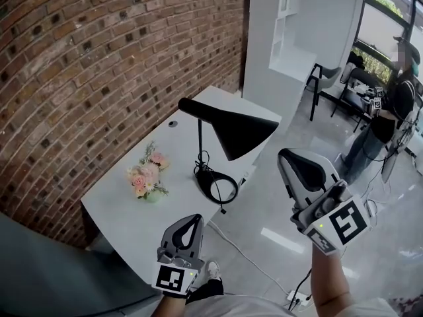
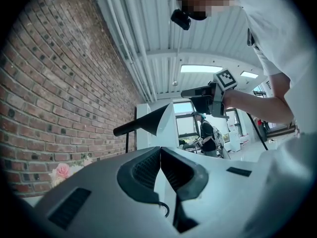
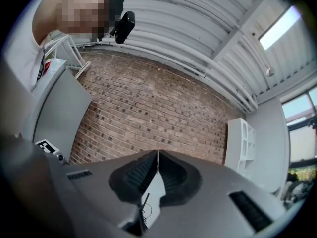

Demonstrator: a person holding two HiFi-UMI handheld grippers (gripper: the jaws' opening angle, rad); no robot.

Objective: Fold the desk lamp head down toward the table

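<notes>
The black desk lamp stands on the white table (image 1: 125, 210), its cone head (image 1: 239, 133) raised and tilted on a thin stem (image 1: 199, 144) above a ring base (image 1: 215, 185). My left gripper (image 1: 193, 219) is shut and empty, held low at the table's near edge, below the base. My right gripper (image 1: 286, 156) is shut and empty too, in the air just right of the cone and apart from it. In the left gripper view the closed jaws (image 2: 160, 150) point up toward the lamp head (image 2: 148, 123), with the right gripper (image 2: 205, 97) beyond. The right gripper view has its closed tips (image 3: 158, 153) facing the brick wall.
A small bunch of pink flowers (image 1: 147, 174) sits left of the lamp. The brick wall (image 1: 99, 58) runs behind the table, and a white shelf unit (image 1: 291, 32) stands at its far end. A cable and power strip (image 1: 296, 298) lie on the floor. A person (image 1: 383, 124) stands at right.
</notes>
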